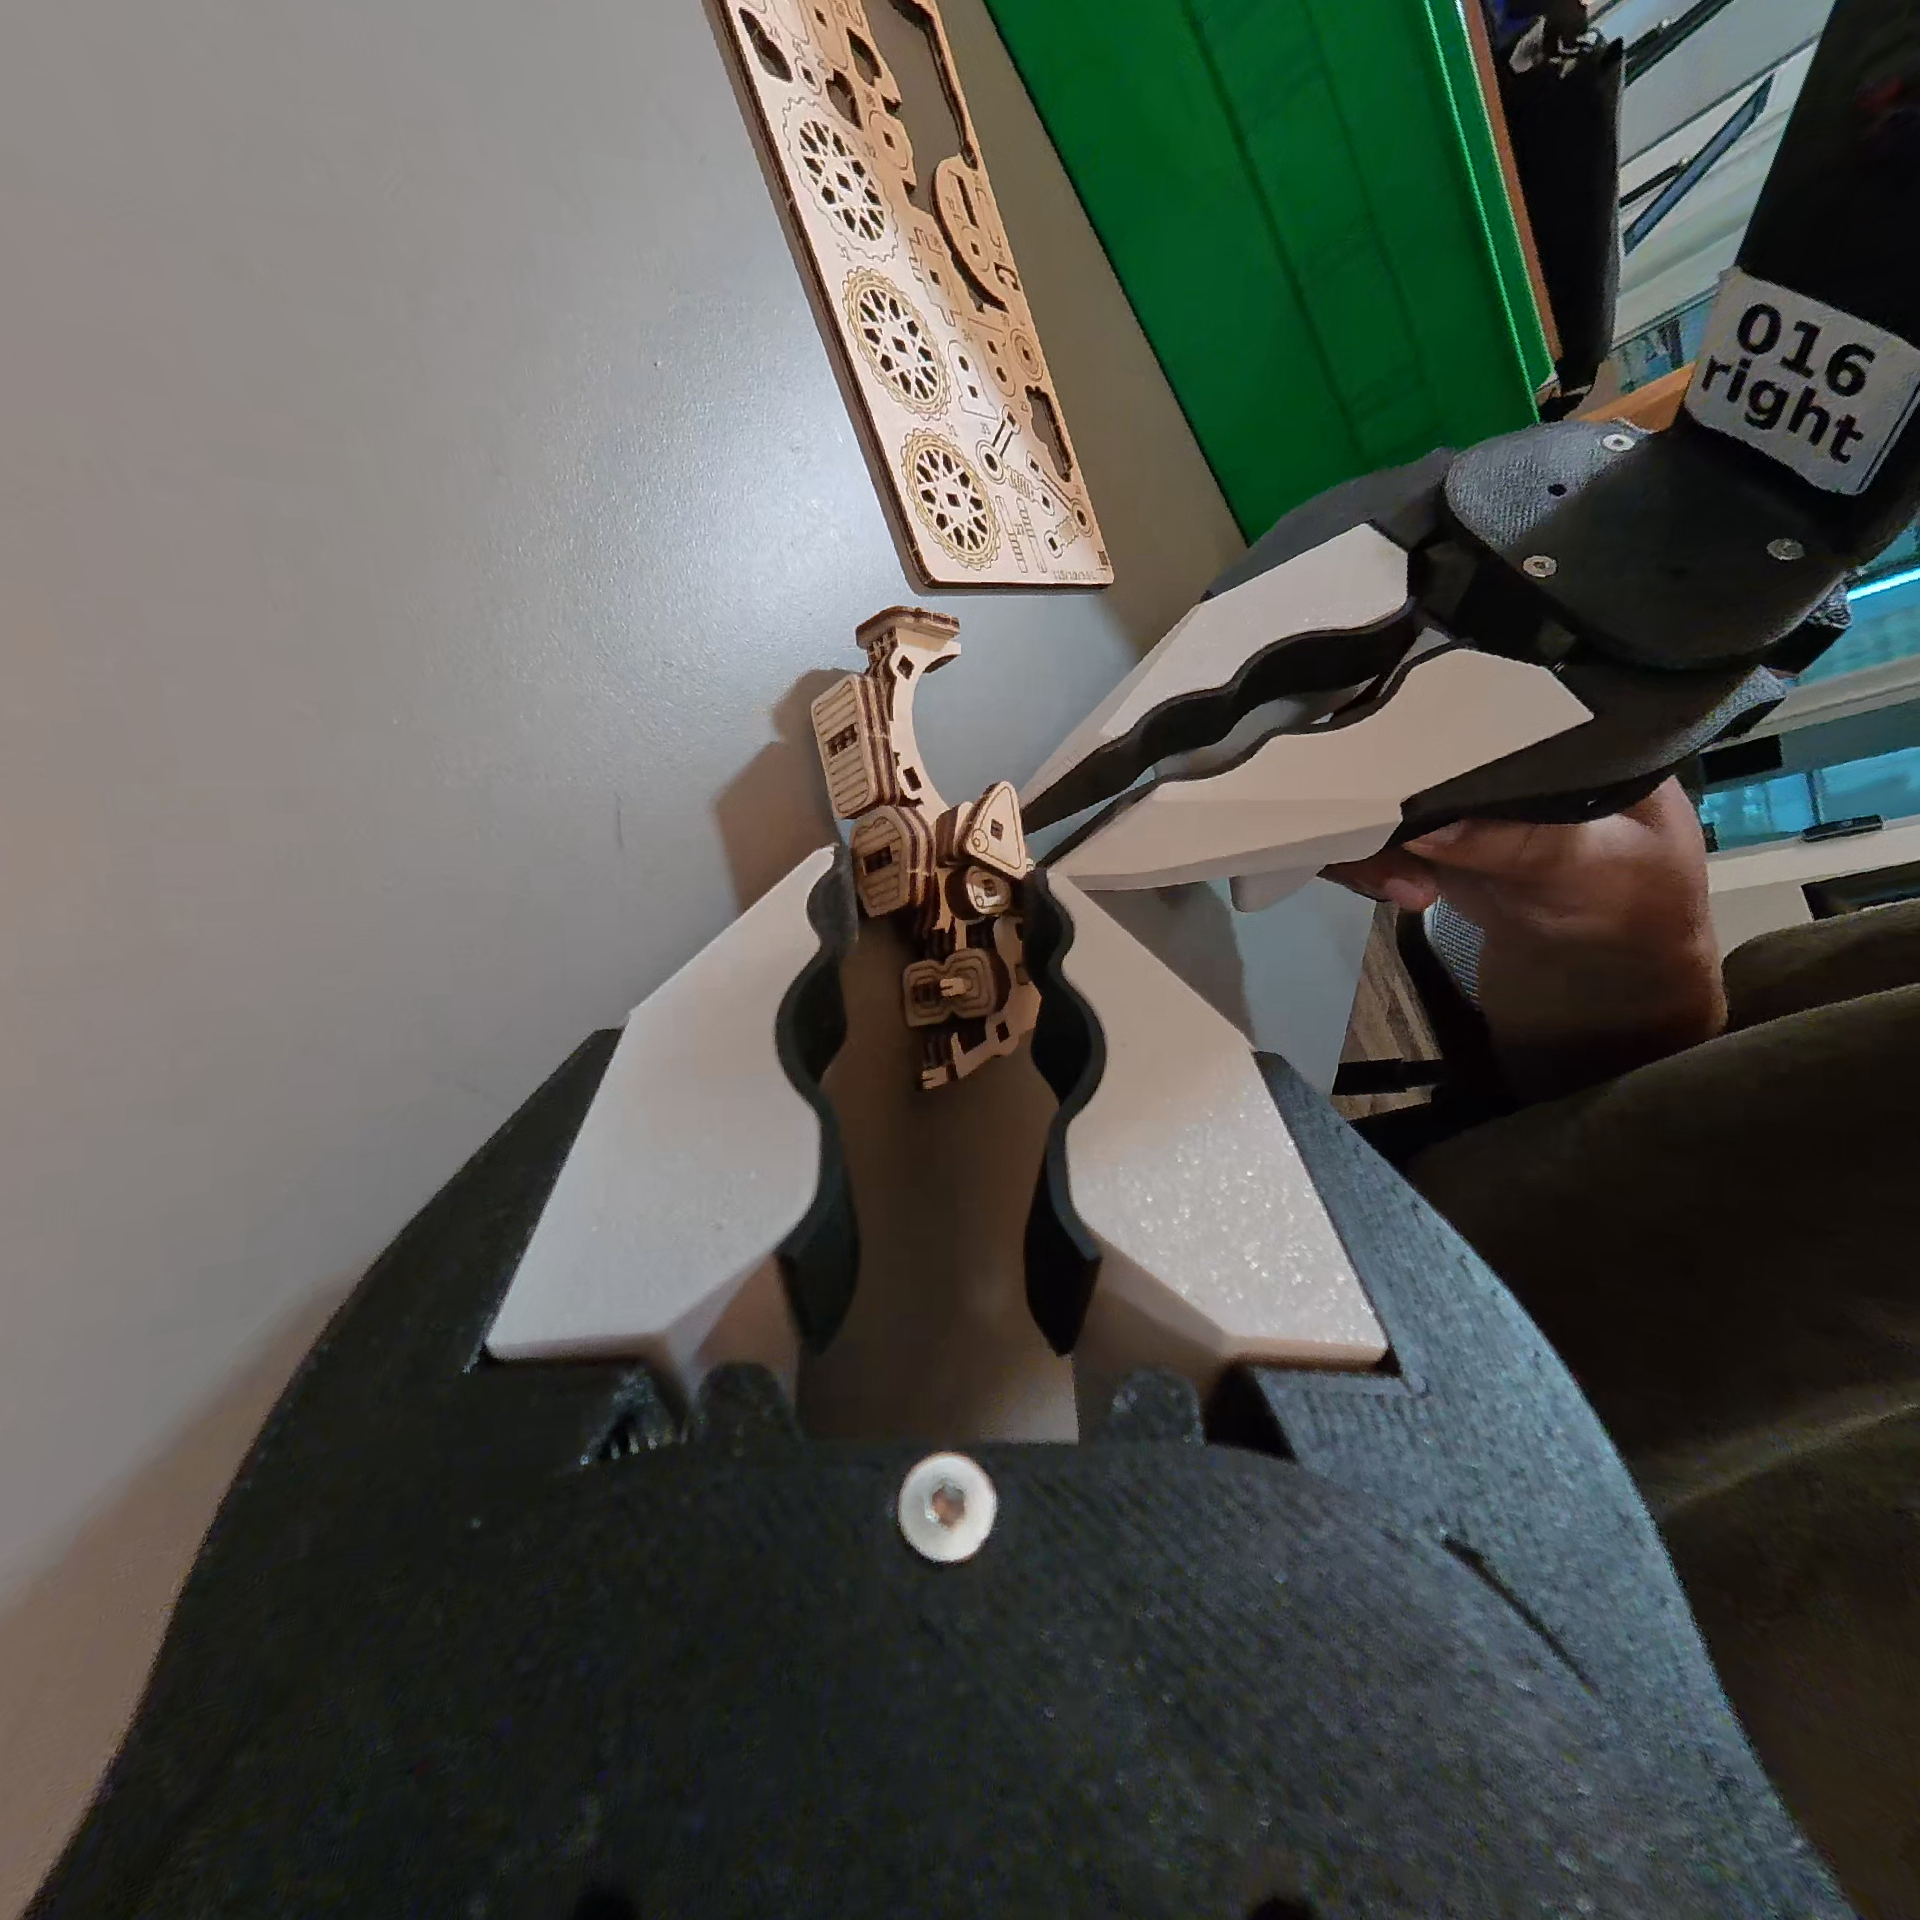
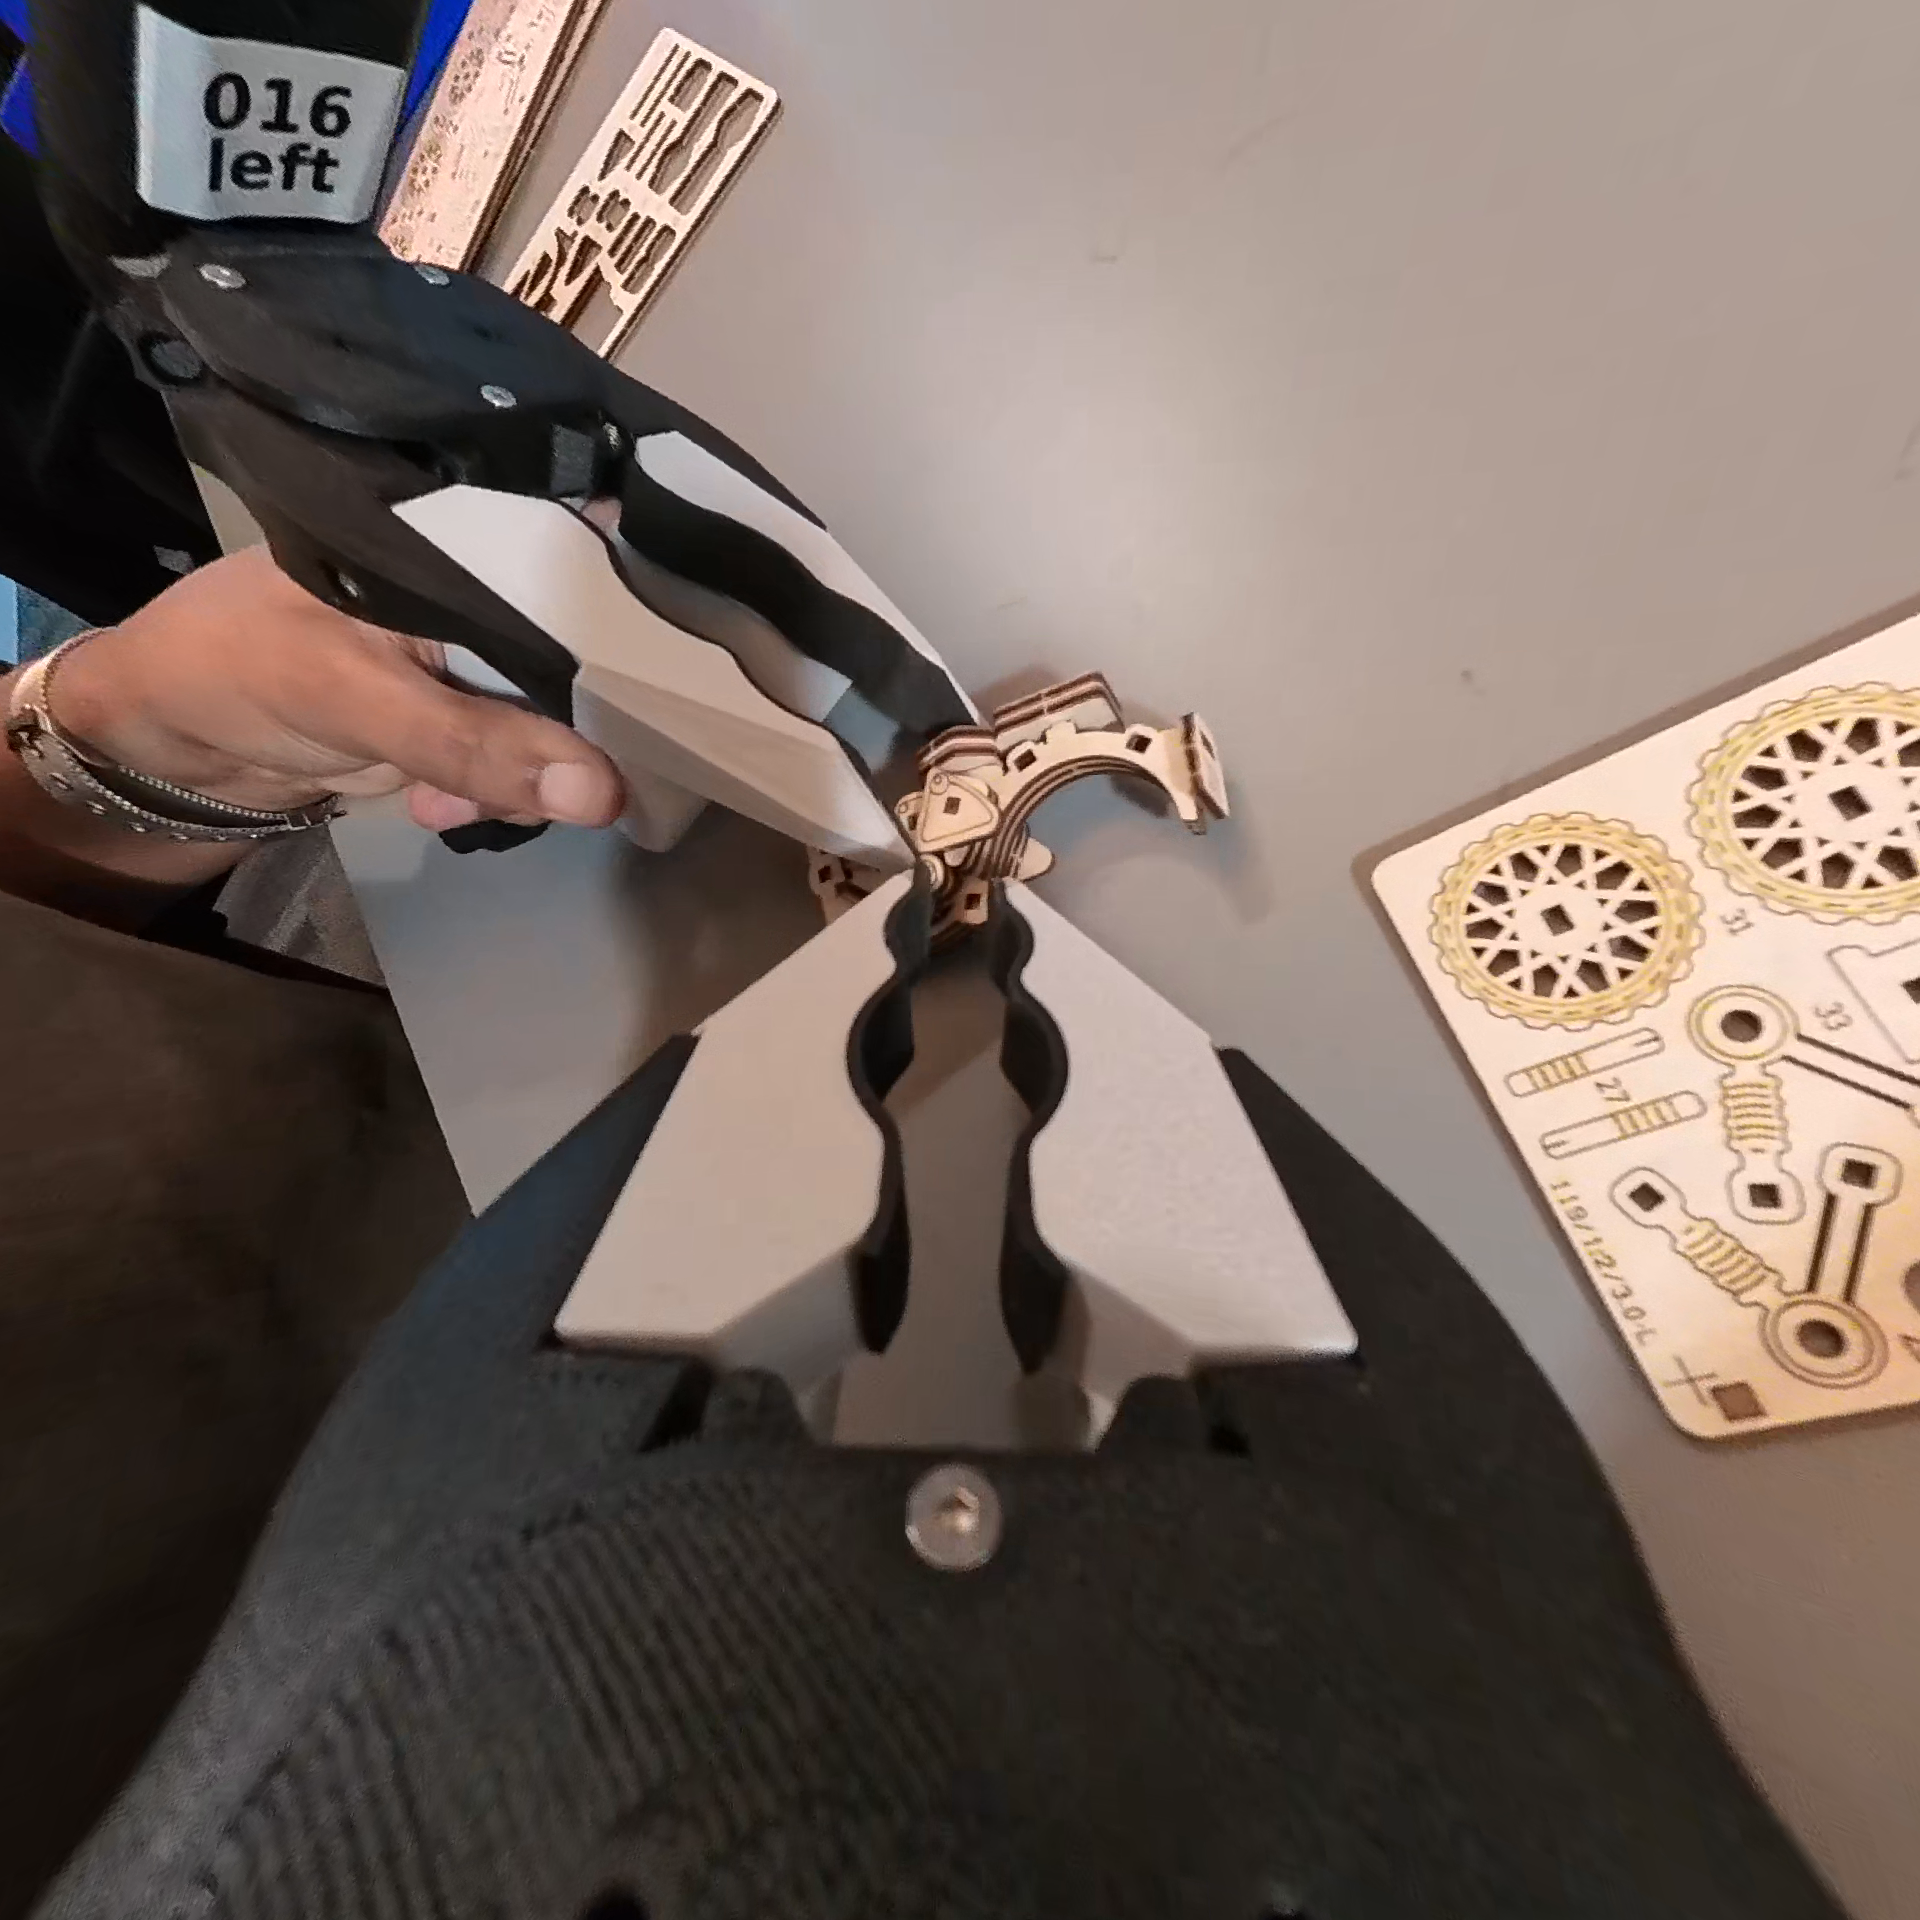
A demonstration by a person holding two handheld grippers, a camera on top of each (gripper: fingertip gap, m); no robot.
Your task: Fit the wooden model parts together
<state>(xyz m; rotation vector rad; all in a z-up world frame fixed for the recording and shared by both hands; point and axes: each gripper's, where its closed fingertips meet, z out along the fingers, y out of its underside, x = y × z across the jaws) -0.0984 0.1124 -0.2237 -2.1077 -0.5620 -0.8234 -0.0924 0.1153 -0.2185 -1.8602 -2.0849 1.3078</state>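
A small, partly built wooden model (image 1: 873, 748) is held above the grey table (image 1: 312, 520). My left gripper (image 1: 935, 883) is shut on its lower body, and the curved arm and cap stick out past the fingertips. My right gripper (image 1: 1034, 836) comes in from the right, its tips pinched on a small triangular piece (image 1: 997, 831) on the model's side. In the right wrist view the right gripper (image 2: 961, 909) grips the model (image 2: 1081, 758) from below, and the left gripper (image 2: 914, 800) holds it from the upper left.
A laser-cut wooden parts sheet (image 1: 914, 291) with gear wheels lies on the table beyond the model; it also shows in the right wrist view (image 2: 1662, 1039). Two more cut sheets (image 2: 644, 177) lie at the far side. A green board (image 1: 1299, 208) stands past the table edge. A person's hand (image 2: 312, 727) holds each gripper. My left and right fingertips are right by each other.
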